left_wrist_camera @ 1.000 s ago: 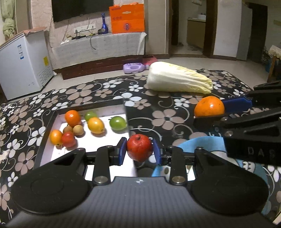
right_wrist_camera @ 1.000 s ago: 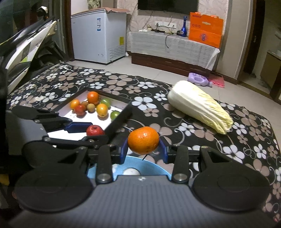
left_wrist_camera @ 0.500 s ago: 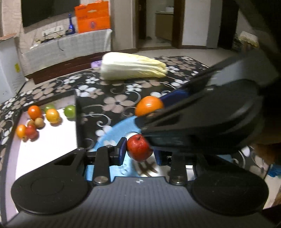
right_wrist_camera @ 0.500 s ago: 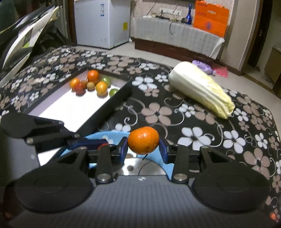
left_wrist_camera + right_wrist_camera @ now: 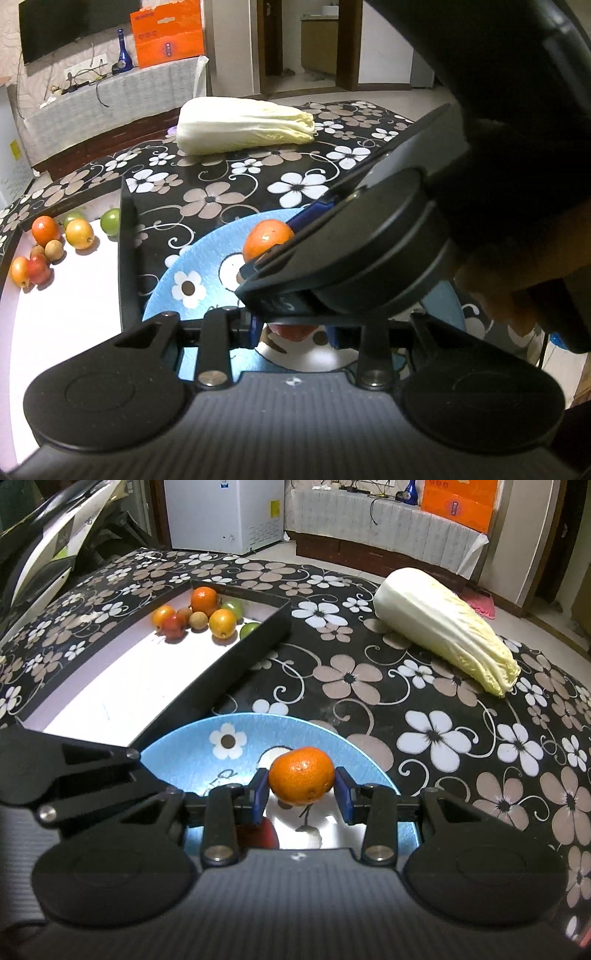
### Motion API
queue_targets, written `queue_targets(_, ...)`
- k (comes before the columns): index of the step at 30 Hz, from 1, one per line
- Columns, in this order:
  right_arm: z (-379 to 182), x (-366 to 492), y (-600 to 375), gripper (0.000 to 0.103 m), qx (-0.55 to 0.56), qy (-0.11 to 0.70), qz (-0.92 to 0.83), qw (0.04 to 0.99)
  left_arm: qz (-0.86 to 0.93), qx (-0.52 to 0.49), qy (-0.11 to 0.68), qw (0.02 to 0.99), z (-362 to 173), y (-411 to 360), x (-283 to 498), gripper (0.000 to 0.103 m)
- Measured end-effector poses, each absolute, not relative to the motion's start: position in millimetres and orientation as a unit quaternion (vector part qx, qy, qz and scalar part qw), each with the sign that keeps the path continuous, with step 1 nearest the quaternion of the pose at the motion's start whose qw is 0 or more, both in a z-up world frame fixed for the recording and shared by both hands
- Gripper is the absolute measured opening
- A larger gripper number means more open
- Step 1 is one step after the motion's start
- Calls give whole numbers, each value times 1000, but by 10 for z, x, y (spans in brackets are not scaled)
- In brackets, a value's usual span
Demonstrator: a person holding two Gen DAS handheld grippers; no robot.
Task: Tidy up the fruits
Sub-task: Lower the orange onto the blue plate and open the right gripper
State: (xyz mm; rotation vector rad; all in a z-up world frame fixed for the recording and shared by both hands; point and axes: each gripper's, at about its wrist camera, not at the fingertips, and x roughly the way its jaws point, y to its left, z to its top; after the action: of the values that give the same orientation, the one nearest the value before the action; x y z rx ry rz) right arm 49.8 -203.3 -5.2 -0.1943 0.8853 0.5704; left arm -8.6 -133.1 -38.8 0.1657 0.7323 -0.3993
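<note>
My right tongs grip a mandarin orange between their blue pads: round, bright orange, with a pitted skin, it sits at centre frame in the right wrist view, above the blue plate. My left tongs clamp a small red apple, glossy and mostly hidden behind the right tongs, which cross the left wrist view from the upper right; it also hangs over the plate. The plate is blue with a white flower and a pale middle; some dark lettering on it is cut off and I cannot read it. To its left stands a black tray with a white floor, and in its far corner a cluster of small fruits: orange, yellow, red, brown and green. A napa cabbage lies at upper right on the flowered desk. Behind are a white freezer and an orange box, its print too small to read.
</note>
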Motion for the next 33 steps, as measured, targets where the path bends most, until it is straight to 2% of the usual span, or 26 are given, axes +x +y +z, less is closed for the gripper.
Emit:
queue_targets(26, -99, 502, -2024, 42, -86, 433, 284, 851, -255, 124, 330, 900, -425, -1473, -305, 38)
queue_targets(33, -71, 488, -2030, 42, -86, 429, 286, 852, -265, 127, 319, 901, -408, -1478, -345, 41)
